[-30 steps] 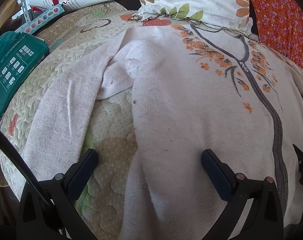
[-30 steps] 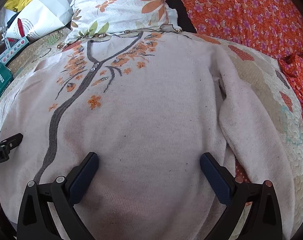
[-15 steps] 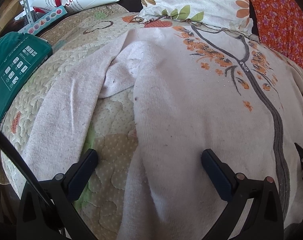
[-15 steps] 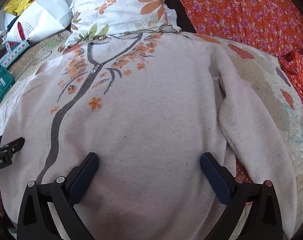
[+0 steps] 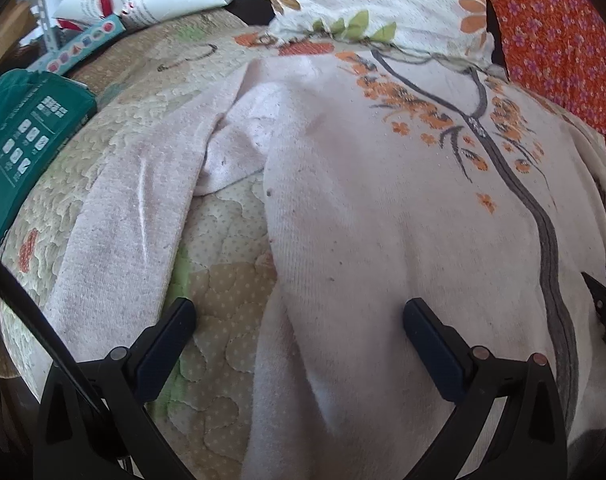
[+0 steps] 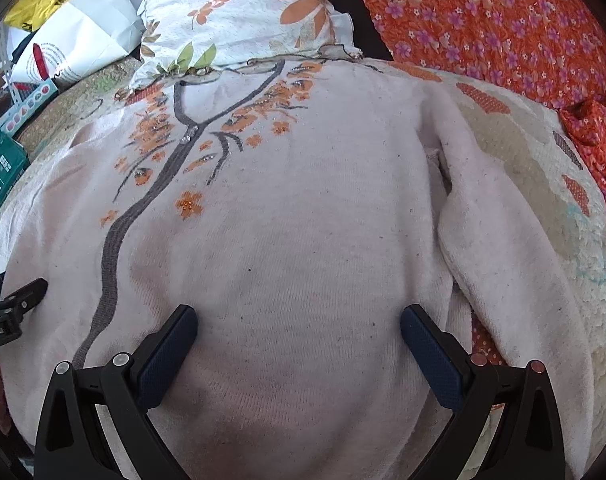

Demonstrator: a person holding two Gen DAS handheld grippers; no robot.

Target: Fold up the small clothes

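Tools first: the left tool (image 5: 299, 320) hangs with its dark blue fingers spread wide and nothing between them, low over the near end of the pale pink knitted sweater (image 5: 383, 220) with the grey branch and orange blossom print. One finger sits over the quilted cream bedspread (image 5: 223, 300), the other over the knit, so the sweater's left side seam runs straight away from the gap between them. The right tool (image 6: 299, 320) is likewise released and empty, both fingers over the body panel near the hem.

Outward from there, the sweater lies face up and flat on the bed, its long axis pointing directly away from both tools, hem nearest, neckline far off against the white floral pillow (image 6: 243, 12). The left sleeve (image 5: 123, 220) slants out beside the left tool, apart from the body with bedspread showing between; the right sleeve (image 6: 503, 260) lies just beside the right tool's outer finger. Judging by this, each sleeve belongs to the tool on its own side, to be folded inward across the body.
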